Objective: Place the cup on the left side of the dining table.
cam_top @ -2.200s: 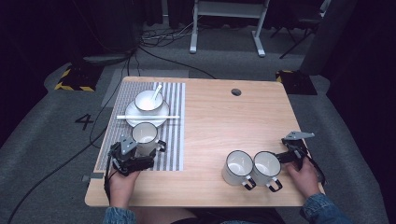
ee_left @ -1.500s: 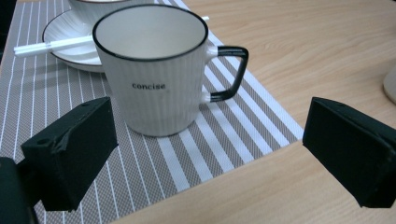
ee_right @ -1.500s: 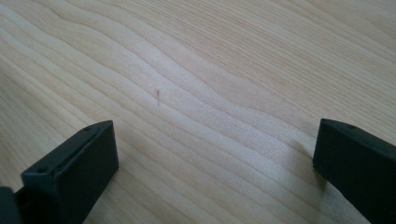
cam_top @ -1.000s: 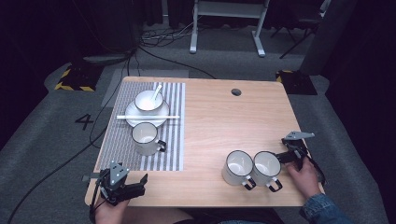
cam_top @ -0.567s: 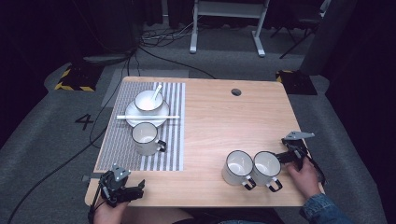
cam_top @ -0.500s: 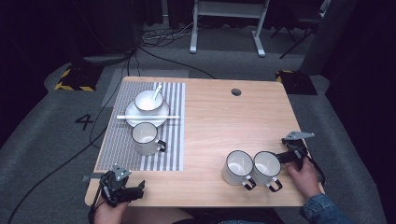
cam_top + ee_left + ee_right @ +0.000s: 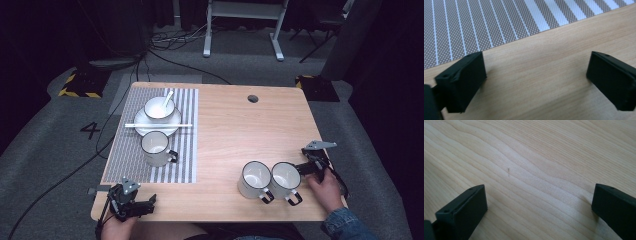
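My left gripper (image 7: pixel 148 203) rests at the table's front left corner, just off the striped placemat (image 7: pixel 129 159). In the left gripper view it (image 7: pixel 536 80) stands open over bare wood, the mat's edge just ahead. My right gripper (image 7: pixel 302 168) lies at the right edge, right beside the handle side of the right-hand white mug (image 7: pixel 285 180). In the right gripper view it (image 7: pixel 539 207) is open with only wood between the jaws. A second mug (image 7: pixel 255 179) touches the first. A third mug (image 7: pixel 156 148) stands on the placemat.
Behind the third mug, a white bowl (image 7: pixel 159 107) with a spoon (image 7: pixel 168 97) sits on a plate (image 7: pixel 142 131), and chopsticks (image 7: pixel 157 125) lie across it. The wooden table (image 7: pixel 235 130) has a cable hole (image 7: pixel 253 98) at the back.
My left gripper has drawn back from the mug on the placemat to the front left corner, leaving the mug standing. The right gripper and the two mugs have not moved.
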Demonstrator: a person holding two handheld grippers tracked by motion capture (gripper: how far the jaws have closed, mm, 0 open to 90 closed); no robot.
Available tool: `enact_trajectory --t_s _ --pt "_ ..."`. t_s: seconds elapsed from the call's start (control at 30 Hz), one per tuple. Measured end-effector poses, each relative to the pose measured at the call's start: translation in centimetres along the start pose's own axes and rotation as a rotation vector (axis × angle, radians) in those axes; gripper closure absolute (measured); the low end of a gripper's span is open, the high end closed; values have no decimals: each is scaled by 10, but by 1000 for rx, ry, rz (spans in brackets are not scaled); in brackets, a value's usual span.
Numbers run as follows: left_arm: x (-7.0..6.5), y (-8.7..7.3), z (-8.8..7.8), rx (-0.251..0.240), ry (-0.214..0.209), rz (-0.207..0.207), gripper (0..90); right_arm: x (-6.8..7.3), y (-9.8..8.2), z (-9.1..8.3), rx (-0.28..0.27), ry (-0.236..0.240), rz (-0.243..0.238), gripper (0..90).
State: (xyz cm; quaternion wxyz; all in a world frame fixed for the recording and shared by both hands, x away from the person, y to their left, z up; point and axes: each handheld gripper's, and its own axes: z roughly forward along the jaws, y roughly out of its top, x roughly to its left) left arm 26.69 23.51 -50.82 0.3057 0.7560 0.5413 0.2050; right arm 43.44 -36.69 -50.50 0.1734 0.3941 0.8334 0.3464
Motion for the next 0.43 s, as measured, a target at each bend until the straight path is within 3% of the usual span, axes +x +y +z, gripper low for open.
enact_trajectory --t_s 0.07,0.1,0.13,0.17,0.43 --pt "0 -2 1 -24 -4 -5 0 0 0 0 0 0 0 2" --pt "0 -6 3 -66 -11 4 1 0 0 0 0 0 0 2" --pt "0 -6 3 -66 -11 4 1 0 0 0 0 0 0 2" --pt "-1 -10 5 -109 -25 12 1 0 0 0 0 0 0 2" --pt "0 -11 5 -118 -21 14 2 0 0 0 0 0 0 2"
